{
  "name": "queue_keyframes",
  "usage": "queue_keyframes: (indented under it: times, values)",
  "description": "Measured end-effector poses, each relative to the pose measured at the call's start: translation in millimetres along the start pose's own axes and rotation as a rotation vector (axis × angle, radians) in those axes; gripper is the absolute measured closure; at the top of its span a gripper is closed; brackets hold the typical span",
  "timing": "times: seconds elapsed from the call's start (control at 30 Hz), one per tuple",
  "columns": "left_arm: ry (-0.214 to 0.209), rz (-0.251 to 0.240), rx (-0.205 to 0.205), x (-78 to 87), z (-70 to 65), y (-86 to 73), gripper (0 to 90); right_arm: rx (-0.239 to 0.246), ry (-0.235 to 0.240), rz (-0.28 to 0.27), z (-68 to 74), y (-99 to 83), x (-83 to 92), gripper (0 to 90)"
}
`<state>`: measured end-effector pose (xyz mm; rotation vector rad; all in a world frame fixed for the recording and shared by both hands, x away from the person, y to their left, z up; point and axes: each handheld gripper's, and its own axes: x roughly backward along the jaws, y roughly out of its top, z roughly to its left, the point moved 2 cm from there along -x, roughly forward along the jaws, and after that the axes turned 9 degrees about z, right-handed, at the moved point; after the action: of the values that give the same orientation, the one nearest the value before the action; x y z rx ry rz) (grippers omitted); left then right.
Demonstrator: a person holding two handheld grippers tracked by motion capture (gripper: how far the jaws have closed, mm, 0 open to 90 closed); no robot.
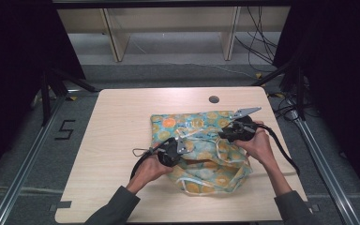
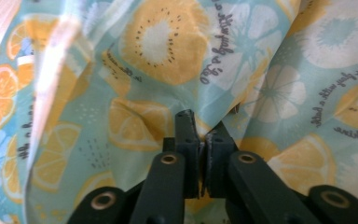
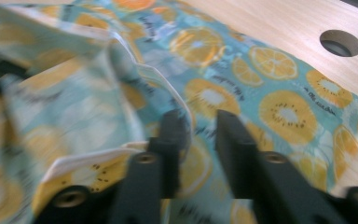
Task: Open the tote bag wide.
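Observation:
A teal cloth [image 1: 192, 124] printed with orange and lemon slices lies crumpled on the right half of the pale wooden table [image 1: 122, 122]. My left gripper [image 1: 183, 150] is at the cloth's near left part. In the left gripper view its jaws [image 2: 203, 133] stand pressed together on a puckered fold of the cloth [image 2: 158, 37]. My right gripper [image 1: 223, 136] is over the cloth's right side. In the right gripper view it [image 3: 203, 123] is open just above the cloth [image 3: 279, 112], with a raised white-edged fold beside one jaw.
A round cable hole [image 1: 213, 99] is in the table behind the cloth, and it is at the top right of the right gripper view [image 3: 340, 43]. Bare tabletop lies left of the cloth. Metal rails and cables run on the floor beside the table.

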<state>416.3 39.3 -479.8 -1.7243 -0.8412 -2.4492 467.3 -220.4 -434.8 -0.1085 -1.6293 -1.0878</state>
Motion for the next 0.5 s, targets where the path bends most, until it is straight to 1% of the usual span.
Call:
queue_keyframes:
  times: [0.03, 0.07, 0.1, 0.13, 0.17, 0.2, 0.23, 0.27, 0.3, 0.33, 0.37, 0.4, 0.43, 0.47, 0.5]
  values:
    - [-0.014, -0.008, 0.014, 1.1, 1.0, -0.8, 87.7, 0.013, 0.003, -0.028, 4.0, -0.7, 7.9, 61.1]
    - [-0.019, -0.01, 0.023, 2.0, 1.7, -1.4, 88.2, 0.009, 0.011, -0.056, 9.2, -2.1, 17.0, 56.1]
    - [-0.018, -0.012, 0.028, 2.6, 2.3, -2.0, 88.4, 0.009, 0.022, -0.041, 14.3, -5.2, 28.8, 52.3]
    - [-0.026, -0.008, 0.025, 4.0, 3.2, -2.5, 88.5, 0.01, 0.035, -0.045, 20.4, -9.4, 38.4, 48.9]
    - [-0.026, -0.008, 0.025, 4.0, 3.2, -2.5, 88.5, 0.01, 0.035, -0.045, 20.4, -9.4, 38.4, 48.9]
    - [-0.03, -0.023, 0.034, 4.6, 3.7, -2.8, 88.5, 0.027, 0.044, -0.016, 32.8, -20.0, 55.2, 42.0]
    - [-0.026, -0.023, 0.04, 6.0, 3.8, -2.9, 88.5, 0.043, 0.048, -0.013, 37.0, -23.7, 59.2, 40.7]
    - [-0.031, -0.024, 0.036, 7.1, 4.6, -3.2, 88.5, 0.054, 0.046, -0.005, 45.3, -30.1, 66.2, 38.7]
    - [-0.031, -0.024, 0.036, 7.1, 4.6, -3.2, 88.5, 0.092, 0.049, 0.002, 50.2, -34.7, 69.0, 37.0]
    - [-0.033, -0.034, 0.048, 9.2, 5.7, -3.1, 88.5, 0.099, 0.063, 0.008, 57.5, -39.3, 68.3, 36.0]
    - [-0.033, -0.034, 0.048, 9.2, 5.7, -3.1, 88.5, 0.115, 0.081, 0.016, 65.0, -43.2, 67.3, 35.7]
    - [-0.035, -0.047, 0.051, 10.6, 7.3, -2.7, 88.4, 0.155, 0.086, 0.014, 69.5, -44.5, 64.7, 35.4]
    - [-0.029, -0.042, 0.049, 12.4, 7.9, -2.5, 88.4, 0.178, 0.093, 0.036, 76.4, -45.5, 61.4, 35.4]
    - [-0.032, -0.046, 0.048, 13.1, 8.3, -2.3, 88.3, 0.192, 0.094, 0.057, 83.1, -45.7, 56.0, 35.3]
    - [-0.032, -0.046, 0.048, 13.1, 8.3, -2.3, 88.2, 0.192, 0.094, 0.057, 83.1, -45.7, 56.0, 35.3]
